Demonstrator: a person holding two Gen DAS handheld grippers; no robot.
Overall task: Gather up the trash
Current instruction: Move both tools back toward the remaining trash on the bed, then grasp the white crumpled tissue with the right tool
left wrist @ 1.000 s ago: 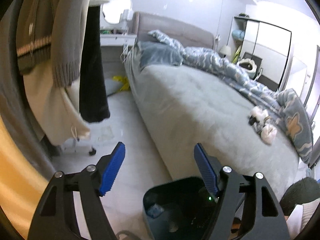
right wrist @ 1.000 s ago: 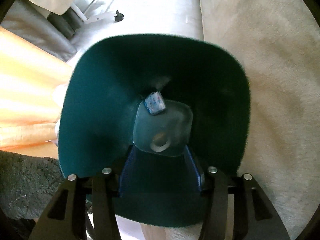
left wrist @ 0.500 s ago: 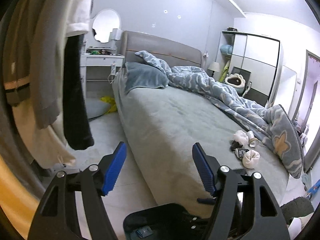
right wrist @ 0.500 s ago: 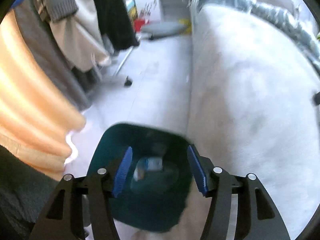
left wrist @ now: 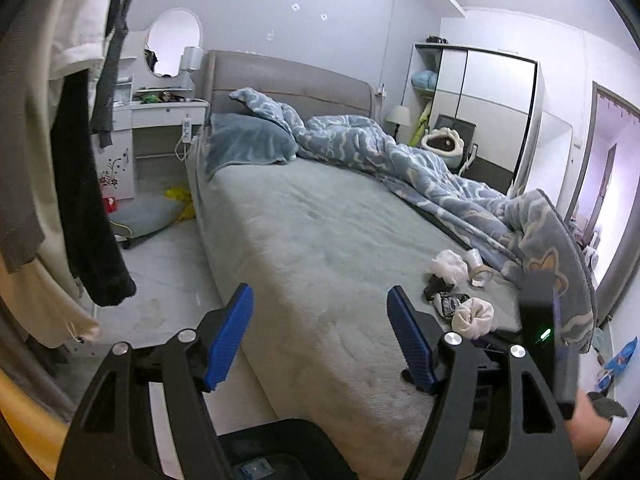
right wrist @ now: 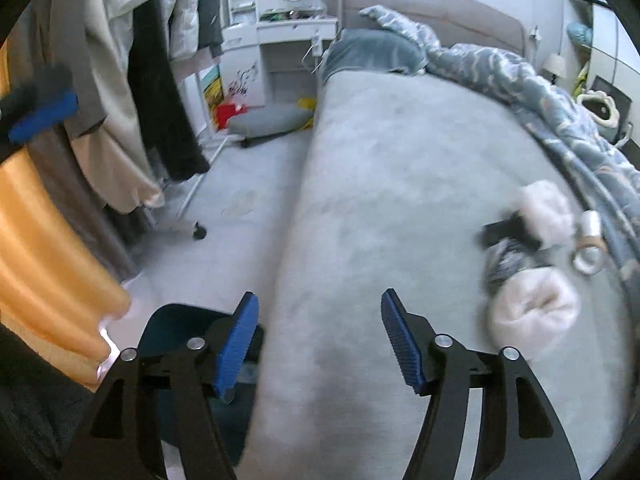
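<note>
I held my left gripper [left wrist: 320, 332] and right gripper [right wrist: 318, 340] wide apart and empty over the bed's [right wrist: 400, 200] near edge, trash pile [right wrist: 532, 268] lying to the right, bin [right wrist: 180, 332] at near left.

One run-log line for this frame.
left claw open, empty | right claw open, empty | trash pile on bed | bin on floor

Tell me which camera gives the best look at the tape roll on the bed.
The left wrist view: the tape roll is sharp there, lying on the bed beside the white wads, near the blanket's edge. The right wrist view shows it larger but motion-blurred, close to the frame's right side.
</note>
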